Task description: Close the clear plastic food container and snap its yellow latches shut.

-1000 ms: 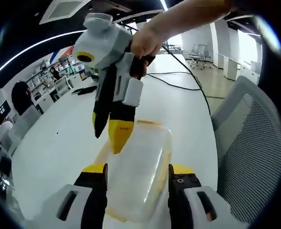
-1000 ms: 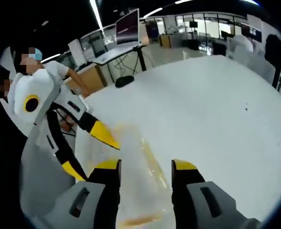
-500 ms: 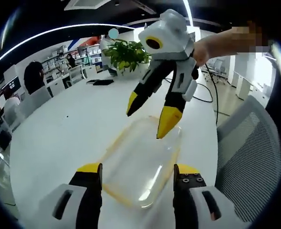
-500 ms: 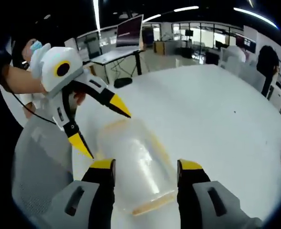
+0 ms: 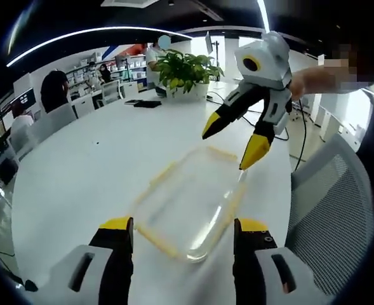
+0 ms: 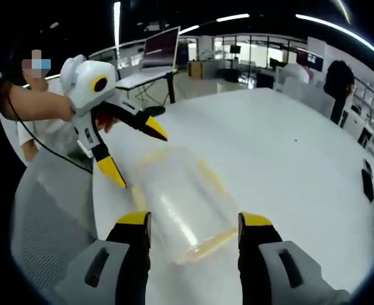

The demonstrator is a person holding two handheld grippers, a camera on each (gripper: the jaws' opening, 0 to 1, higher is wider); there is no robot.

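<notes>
In the left gripper view, the clear container [image 5: 190, 203] lies on the white bench [image 5: 79, 171] between the spread, empty left tongs [image 5: 181, 229]. The right tongs [image 5: 234, 140] hover released beyond its far end.

In the right gripper view, the container lies ahead. It looks light, slick and slightly flexible; pressing its yellow latches [image 6: 206, 244] at the rim seems best.
</notes>
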